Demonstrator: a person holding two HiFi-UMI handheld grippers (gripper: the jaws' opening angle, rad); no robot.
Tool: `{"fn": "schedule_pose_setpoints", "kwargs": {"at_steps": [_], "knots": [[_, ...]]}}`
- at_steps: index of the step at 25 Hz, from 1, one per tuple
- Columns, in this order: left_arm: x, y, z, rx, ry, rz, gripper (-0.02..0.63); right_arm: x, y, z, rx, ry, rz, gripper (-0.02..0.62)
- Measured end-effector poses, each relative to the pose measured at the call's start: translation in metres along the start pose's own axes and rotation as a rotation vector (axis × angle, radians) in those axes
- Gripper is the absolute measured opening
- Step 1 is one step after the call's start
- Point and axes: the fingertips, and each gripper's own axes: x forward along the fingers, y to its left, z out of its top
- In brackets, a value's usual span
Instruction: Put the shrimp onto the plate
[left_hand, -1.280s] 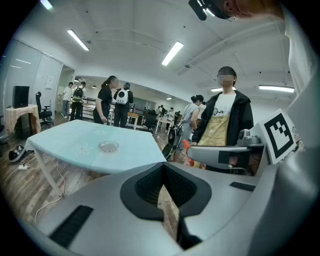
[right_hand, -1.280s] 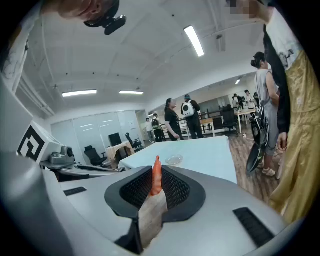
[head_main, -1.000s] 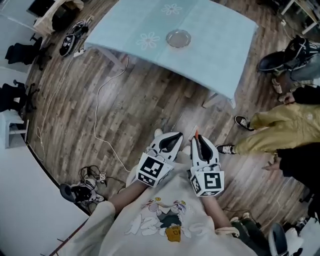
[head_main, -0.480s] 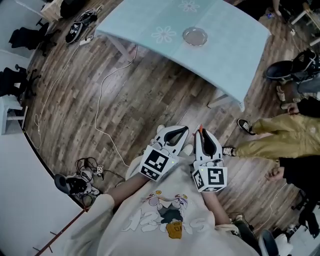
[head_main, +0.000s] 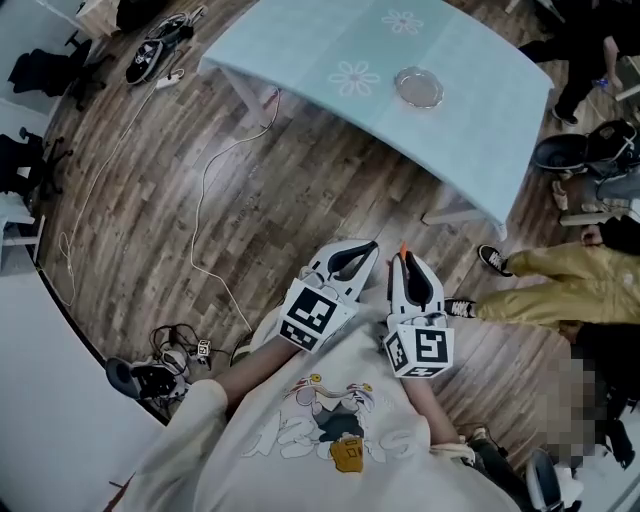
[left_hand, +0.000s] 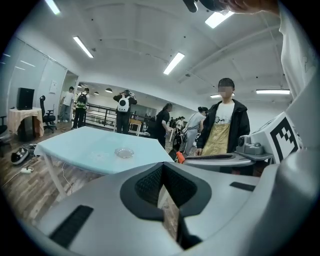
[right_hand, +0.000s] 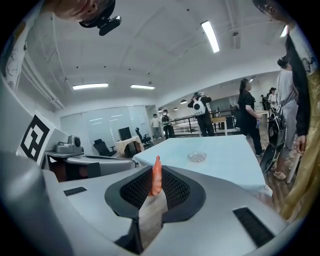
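Floor (head_main: 300, 200): brown wood boards. It fills most of the head view.
Table (head_main: 300, 40): pale blue with white flowers on it. It is at the top of the head view, well apart from me.
Person (head_main: 560, 295): someone in yellow trousers and dark shoes stands at the right edge of the head view, near my right side.
Cable (head_main: 205, 190): a thin white one. It runs down the floor from the table's left corner, in the left middle of the head view.
Left tongs (head_main: 350, 262): I hold them low in the middle of the head view, close to my chest and just beside the other pair. The jaws are pressed together at the tips, and they hold nothing.
Right tongs (head_main: 408, 275): they are low in the middle too, a bit to the right. The jaws are squeezed tight on the shrimp.
Plate (head_main: 418, 87): small, round and see-through. It sits on the table, toward the upper right of the head view.
Shrimp (right_hand: 156, 176): orange and thin. It stands up straight between the jaws of my right tongs, and its tip pokes out above them. It is well apart from the plate and not on it yet.
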Motion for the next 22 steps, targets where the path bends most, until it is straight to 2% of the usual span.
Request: {"fn": "schedule_pose_setpoints", "kwargs": {"at_steps": [6, 11, 19, 22], "knots": [[-0.003, 0.038, -0.004, -0.062, -0.009, 0.008, 0.003, 0.019, 0.006, 0.006, 0.010, 0.002, -0.054, 0.075], [0.020, 0.051, -0.002, -0.033, 0.018, -0.020, 0.003, 0.048, -0.012, 0.012, 0.088, 0.011, -0.064, 0.075], [0.066, 0.096, 0.014, -0.010, 0.041, 0.027, 0.003, 0.111, -0.045, 0.033, 0.096, -0.010, -0.025, 0.075], [0.093, 0.108, 0.030, -0.006, 0.043, 0.028, 0.003, 0.136, -0.061, 0.050, 0.057, -0.009, -0.002, 0.075]]}}
